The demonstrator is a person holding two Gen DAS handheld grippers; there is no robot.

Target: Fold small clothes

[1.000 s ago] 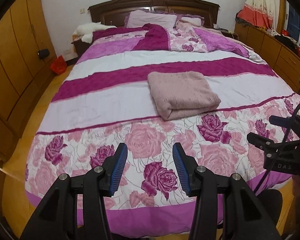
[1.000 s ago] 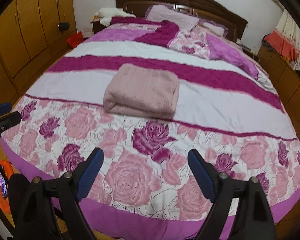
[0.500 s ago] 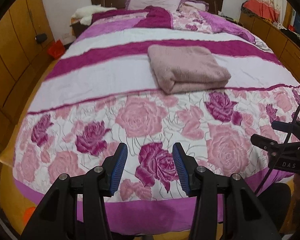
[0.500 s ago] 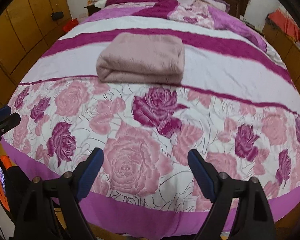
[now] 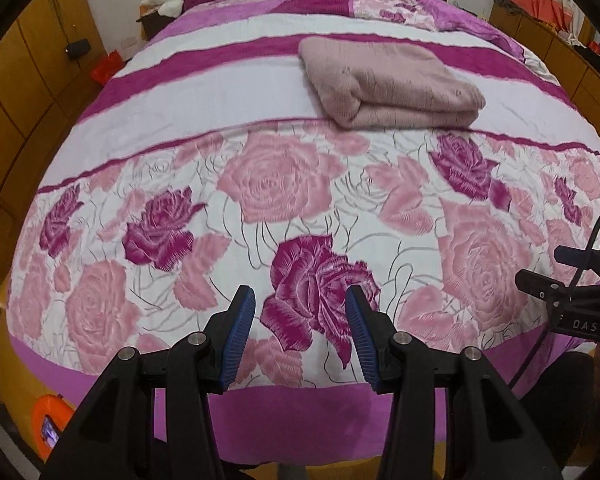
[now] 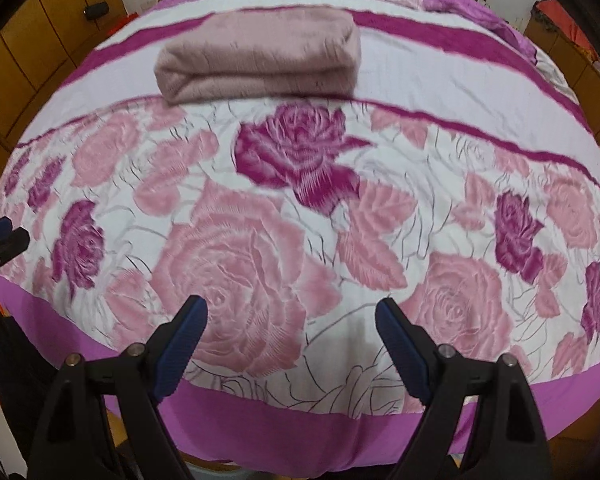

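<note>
A folded dusty-pink knitted garment (image 5: 388, 82) lies in a neat rectangle on the rose-patterned bedspread (image 5: 276, 184), on the white band past the roses. It also shows in the right wrist view (image 6: 260, 58). My left gripper (image 5: 300, 298) is open and empty above the foot of the bed, well short of the garment. My right gripper (image 6: 292, 312) is open wider, empty, also over the foot of the bed. The right gripper's body shows at the right edge of the left wrist view (image 5: 572, 300).
Wooden wardrobes (image 5: 24, 92) line the left wall. A low wooden cabinet (image 5: 560, 40) runs along the right. Pillows and a rumpled purple quilt (image 5: 380, 4) lie at the headboard. An orange device (image 5: 48, 428) sits on the floor at the left bed corner.
Both grippers have moved forward and down toward the bed, so the bedspread and folded garment look larger and nearer. Both jaws stay open. The garment has not moved.
</note>
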